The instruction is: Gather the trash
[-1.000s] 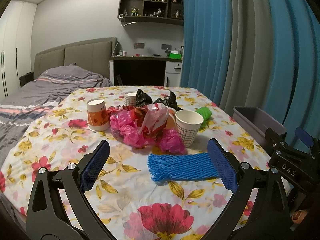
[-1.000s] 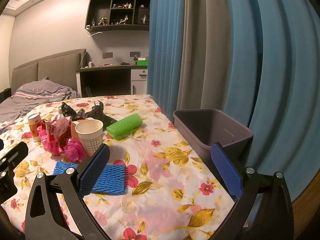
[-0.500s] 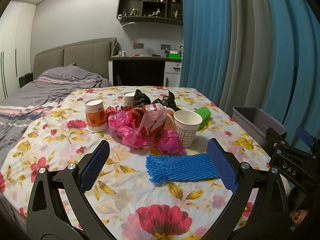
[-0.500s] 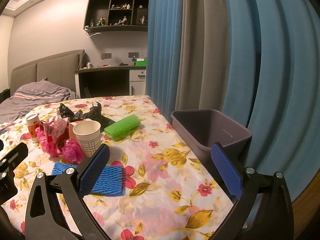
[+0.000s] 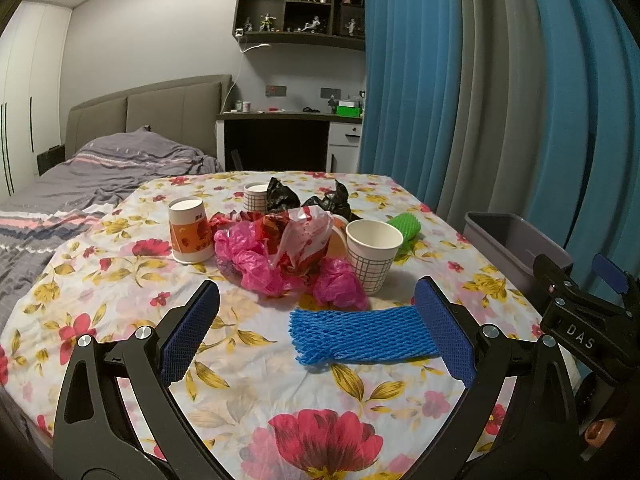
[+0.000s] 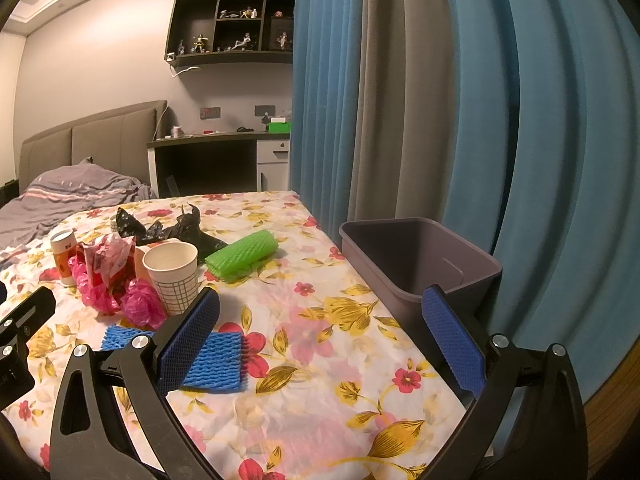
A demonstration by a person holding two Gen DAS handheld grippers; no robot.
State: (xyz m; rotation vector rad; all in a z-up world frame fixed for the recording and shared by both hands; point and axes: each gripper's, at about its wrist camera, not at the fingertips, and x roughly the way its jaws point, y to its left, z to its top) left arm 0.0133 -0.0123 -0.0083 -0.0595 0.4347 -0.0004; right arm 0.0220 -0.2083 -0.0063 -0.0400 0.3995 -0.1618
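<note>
Trash lies on a flowered tablecloth (image 5: 248, 376): a blue foam net (image 5: 360, 334), pink plastic bags (image 5: 256, 258), a red and white wrapper (image 5: 304, 236), a checked paper cup (image 5: 374, 254), an orange cup upside down (image 5: 190, 234), a black bag (image 5: 284, 196) and a green foam net (image 5: 406, 226). My left gripper (image 5: 318, 334) is open and empty, just short of the blue net. My right gripper (image 6: 320, 340) is open and empty over the table's right part, the blue net (image 6: 216, 364) by its left finger. A grey bin (image 6: 416, 256) stands at the right edge.
A second checked cup (image 5: 256, 196) stands at the back. Blue and grey curtains (image 6: 440, 100) hang right behind the bin. A bed (image 5: 80, 184) lies to the left and a desk (image 5: 280, 140) stands behind the table. The right gripper's body (image 5: 580, 320) shows at the right.
Both grippers have drifted slightly; the table items sit a little lower and left in the views. Nothing was taken hold of.
</note>
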